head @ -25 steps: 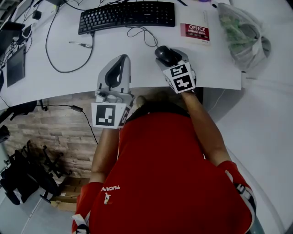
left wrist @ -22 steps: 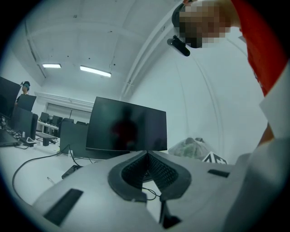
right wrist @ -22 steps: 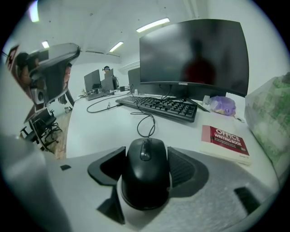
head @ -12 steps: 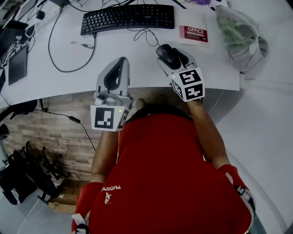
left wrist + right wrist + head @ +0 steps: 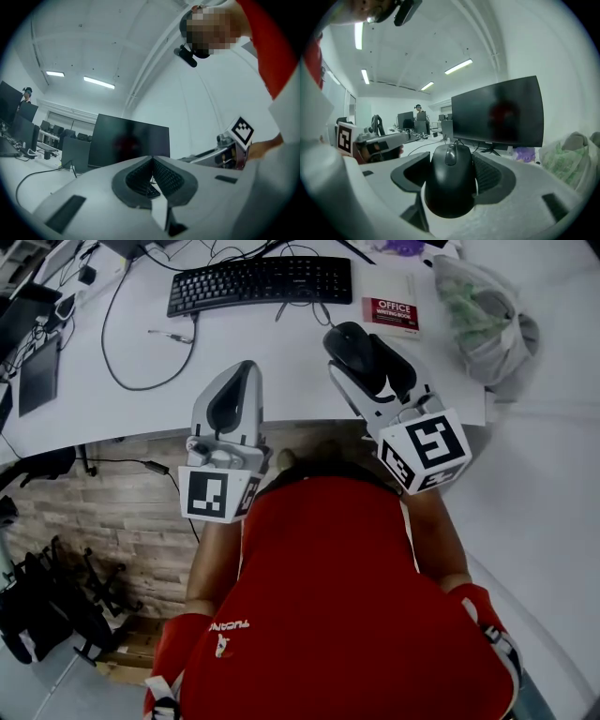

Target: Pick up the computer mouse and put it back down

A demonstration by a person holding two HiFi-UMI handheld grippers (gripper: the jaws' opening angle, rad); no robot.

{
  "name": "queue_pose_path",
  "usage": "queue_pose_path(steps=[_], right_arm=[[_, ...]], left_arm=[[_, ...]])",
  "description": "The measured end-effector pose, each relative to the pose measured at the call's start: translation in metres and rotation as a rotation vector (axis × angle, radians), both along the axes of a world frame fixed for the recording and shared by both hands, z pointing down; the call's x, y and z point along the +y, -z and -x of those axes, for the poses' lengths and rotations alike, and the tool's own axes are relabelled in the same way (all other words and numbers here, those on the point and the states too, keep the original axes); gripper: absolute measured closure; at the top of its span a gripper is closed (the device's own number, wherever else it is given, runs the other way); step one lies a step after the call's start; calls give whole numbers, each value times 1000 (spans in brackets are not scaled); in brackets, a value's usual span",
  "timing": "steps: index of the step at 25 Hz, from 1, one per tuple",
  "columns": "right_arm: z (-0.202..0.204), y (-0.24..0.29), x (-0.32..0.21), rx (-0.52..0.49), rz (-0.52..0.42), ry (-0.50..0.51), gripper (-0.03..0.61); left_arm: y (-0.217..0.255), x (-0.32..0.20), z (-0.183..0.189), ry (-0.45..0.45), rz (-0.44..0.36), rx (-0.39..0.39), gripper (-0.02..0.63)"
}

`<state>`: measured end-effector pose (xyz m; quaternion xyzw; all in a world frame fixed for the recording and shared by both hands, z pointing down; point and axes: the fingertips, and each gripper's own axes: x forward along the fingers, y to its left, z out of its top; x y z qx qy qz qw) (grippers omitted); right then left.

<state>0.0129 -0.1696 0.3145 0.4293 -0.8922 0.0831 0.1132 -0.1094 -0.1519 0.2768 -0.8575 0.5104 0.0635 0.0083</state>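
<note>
A black computer mouse (image 5: 357, 351) (image 5: 451, 183) is held between the jaws of my right gripper (image 5: 367, 357), which is shut on it and lifted above the white desk (image 5: 281, 362). The mouse's cable (image 5: 298, 310) runs back toward the black keyboard (image 5: 261, 280). In the right gripper view the mouse fills the gap between the ribbed pads (image 5: 486, 176), its scroll wheel facing up. My left gripper (image 5: 234, 395) hovers over the desk's front edge, jaws pressed together with nothing between them (image 5: 151, 176).
An office writing book (image 5: 392, 311) and a plastic bag (image 5: 486, 320) lie at the desk's right. Loose cables (image 5: 122, 343) and a pen (image 5: 171, 335) lie at the left. A dark monitor (image 5: 499, 112) stands behind. Wood-pattern floor shows below the desk.
My right gripper has risen and drawn back toward me, lifting the mouse off the desk. The left gripper has stayed nearly still.
</note>
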Motion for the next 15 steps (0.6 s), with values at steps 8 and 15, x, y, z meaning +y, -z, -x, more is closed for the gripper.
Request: queue_pose_path(steps=[8, 15], right_arm=[[-1, 74, 26, -70, -121, 36, 291], [-2, 112, 40, -104, -188, 55, 291]], left_arm=[[30, 14, -5, -14, -59, 14, 603], [44, 20, -6, -16, -85, 14, 603]])
